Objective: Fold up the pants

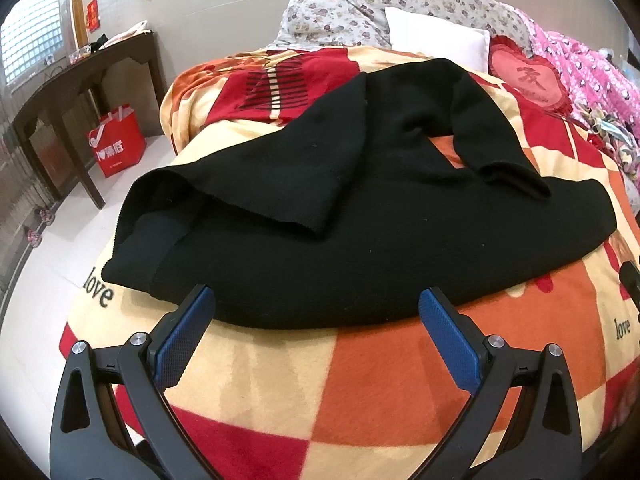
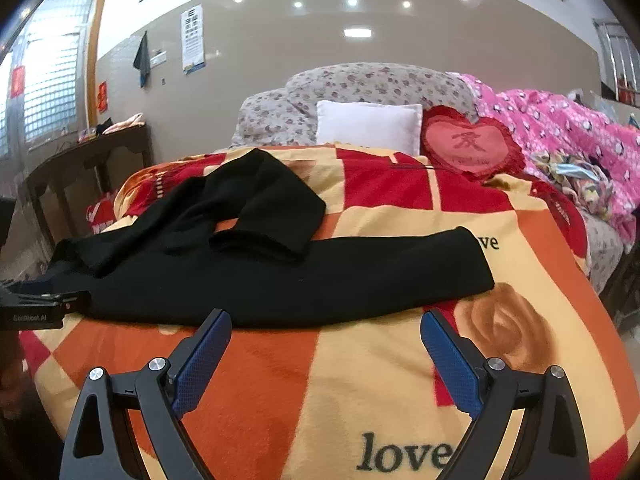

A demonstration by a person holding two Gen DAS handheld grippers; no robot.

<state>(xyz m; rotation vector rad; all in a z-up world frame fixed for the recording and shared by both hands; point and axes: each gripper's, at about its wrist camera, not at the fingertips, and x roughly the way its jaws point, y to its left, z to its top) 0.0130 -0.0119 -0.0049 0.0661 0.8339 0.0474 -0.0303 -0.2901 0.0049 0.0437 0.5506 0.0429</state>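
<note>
Checked blanket [image 2: 360, 380] in red, orange and cream, printed "love", spread over bed. At head: white pillow [image 2: 370, 126] against floral bedding [image 2: 360, 84]; red heart cushion [image 2: 472, 144] just beside pillow; pink quilt [image 2: 560, 128] further right. Dark wooden table [image 1: 80, 76] along wall; red shopping bag [image 1: 118, 140] on floor beneath. Eye chart [image 2: 193, 38] on wall.

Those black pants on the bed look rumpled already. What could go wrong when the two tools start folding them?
One leg of the black pants is already doubled back crookedly, so folding now might lock in a lopsided bundle. The pants lie on a soft blanket; the open right tool or left tool could pinch blanket along with cloth.
</note>
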